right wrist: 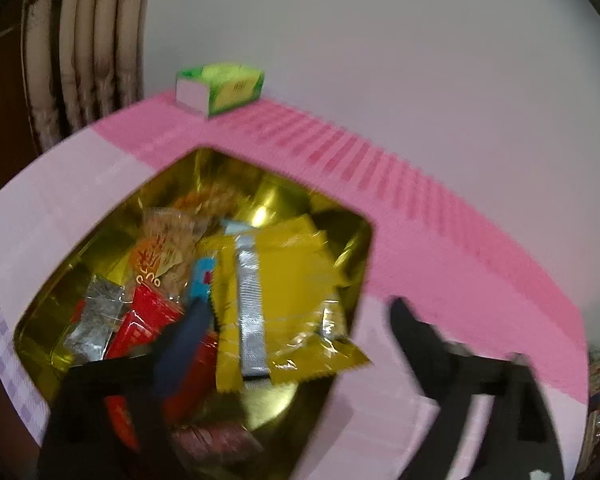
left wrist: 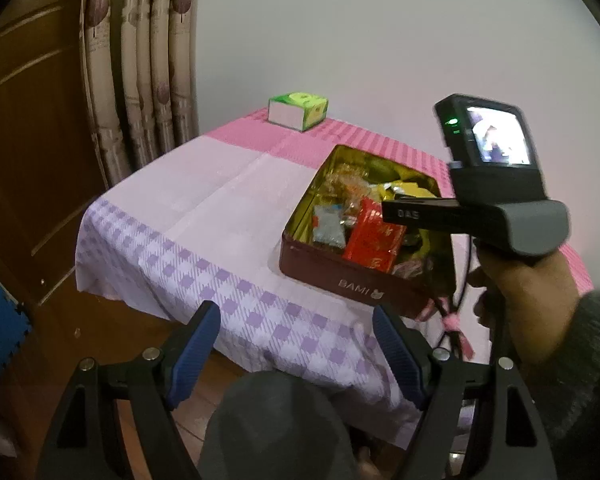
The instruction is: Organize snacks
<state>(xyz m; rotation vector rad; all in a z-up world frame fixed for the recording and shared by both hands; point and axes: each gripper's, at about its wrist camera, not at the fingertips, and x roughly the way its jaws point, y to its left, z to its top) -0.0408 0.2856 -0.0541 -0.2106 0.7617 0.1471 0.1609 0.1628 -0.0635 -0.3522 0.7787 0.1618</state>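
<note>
A dark red tin [left wrist: 340,280] with a gold lining [right wrist: 52,320] stands open on the table, near its front right. Inside lie several wrapped snacks: a yellow packet [right wrist: 292,268], a red packet [right wrist: 148,312] [left wrist: 374,240], a silver one [right wrist: 96,312] and clear cracker packs [right wrist: 168,236]. My right gripper [right wrist: 300,312] hovers over the tin's right side, open, with nothing between its pads. Its right finger hangs over the cloth outside the tin. My left gripper [left wrist: 296,316] is open and empty in front of the table's near edge, to the left of the tin.
A green tissue box [left wrist: 298,114] [right wrist: 220,88] sits at the table's far edge by the white wall. A pink and lilac checked cloth [left wrist: 188,208] covers the table. Curtains [left wrist: 140,60], a wooden door [left wrist: 28,140] and a blue foam mat [left wrist: 0,332] are to the left.
</note>
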